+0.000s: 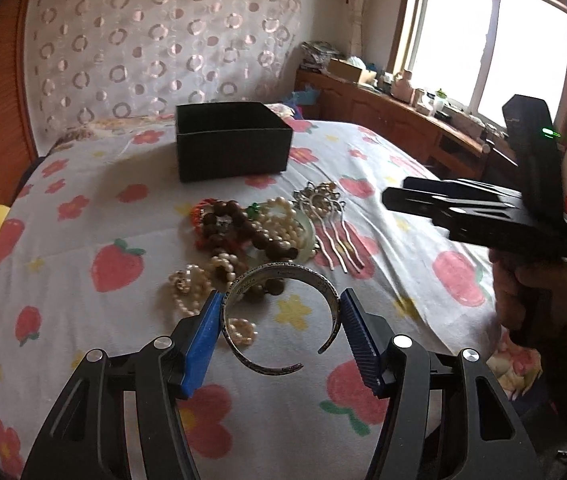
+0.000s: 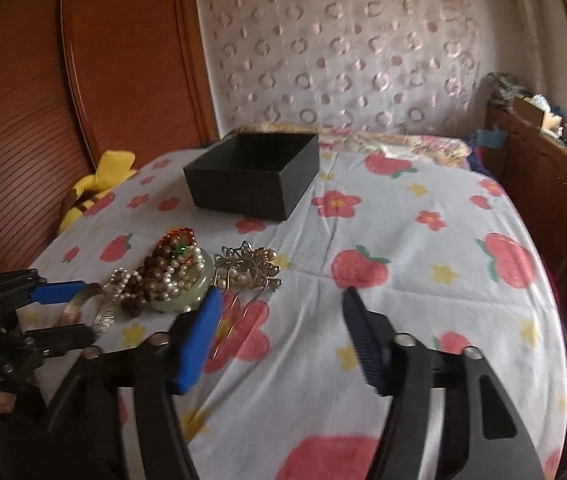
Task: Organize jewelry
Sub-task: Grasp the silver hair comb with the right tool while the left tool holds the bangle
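The left gripper (image 1: 281, 306) is clamped across a silver cuff (image 1: 279, 318), pads pressing its two sides, holding it above the bed (image 1: 383, 152) just short of the jewelry pile (image 1: 259, 228); the black box (image 1: 233, 140) sits beyond. The right gripper (image 2: 279, 312) hangs spread wide and empty, near the pile. The cuff looks stiff, light and slick, likely to spring or twist, so gripping across its flat band away from the gap seems safest.
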Demonstrator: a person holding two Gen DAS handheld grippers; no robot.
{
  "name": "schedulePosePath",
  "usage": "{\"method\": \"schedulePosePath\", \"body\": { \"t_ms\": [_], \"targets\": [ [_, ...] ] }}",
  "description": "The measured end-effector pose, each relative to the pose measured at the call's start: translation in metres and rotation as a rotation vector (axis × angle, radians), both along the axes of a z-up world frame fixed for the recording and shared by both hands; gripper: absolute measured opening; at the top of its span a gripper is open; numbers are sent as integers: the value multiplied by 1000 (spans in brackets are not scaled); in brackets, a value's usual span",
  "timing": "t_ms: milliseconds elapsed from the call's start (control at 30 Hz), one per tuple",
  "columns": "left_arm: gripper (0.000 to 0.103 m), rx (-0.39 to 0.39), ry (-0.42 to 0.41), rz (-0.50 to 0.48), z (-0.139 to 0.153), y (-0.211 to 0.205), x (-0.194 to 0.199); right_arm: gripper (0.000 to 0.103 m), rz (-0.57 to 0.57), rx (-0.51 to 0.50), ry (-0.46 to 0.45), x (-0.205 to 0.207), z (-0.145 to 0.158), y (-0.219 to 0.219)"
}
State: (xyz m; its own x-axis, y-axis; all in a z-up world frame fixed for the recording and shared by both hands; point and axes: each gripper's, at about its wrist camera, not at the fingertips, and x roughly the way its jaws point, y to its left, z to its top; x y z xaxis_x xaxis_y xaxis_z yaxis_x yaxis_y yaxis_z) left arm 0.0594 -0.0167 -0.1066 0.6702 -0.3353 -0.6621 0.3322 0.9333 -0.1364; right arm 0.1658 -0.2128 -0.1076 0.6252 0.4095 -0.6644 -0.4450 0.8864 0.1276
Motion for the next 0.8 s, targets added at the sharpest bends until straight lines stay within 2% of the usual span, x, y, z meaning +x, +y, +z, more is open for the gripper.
{"method": "schedulePosePath", "body": {
  "t_ms": [100, 333, 467, 533, 667, 767, 800],
  "targets": [
    [57, -5, 1, 7, -2, 3, 0, 60, 34, 8, 70, 19, -8, 7],
    [57, -2, -4, 4, -3, 4, -1, 59, 60, -32, 151, 40, -25, 27],
    [57, -1, -3, 5, -3, 5, 0, 54, 70, -71, 138, 42, -25, 34],
    [57, -2, -4, 5, -3, 5, 0, 41, 92, -83, 132, 40, -25, 37],
    [57, -3, -4, 5, -4, 4, -1, 35, 102, -97, 109, 39, -23, 37],
    [57, -2, -4, 6, -4, 4, -1, 26, 95, -53, 93, 37, -14, 29],
    [57, -2, -4, 6, -4, 4, -1, 20, 98, -26, 83, 35, -9, 25]
  ]
}}
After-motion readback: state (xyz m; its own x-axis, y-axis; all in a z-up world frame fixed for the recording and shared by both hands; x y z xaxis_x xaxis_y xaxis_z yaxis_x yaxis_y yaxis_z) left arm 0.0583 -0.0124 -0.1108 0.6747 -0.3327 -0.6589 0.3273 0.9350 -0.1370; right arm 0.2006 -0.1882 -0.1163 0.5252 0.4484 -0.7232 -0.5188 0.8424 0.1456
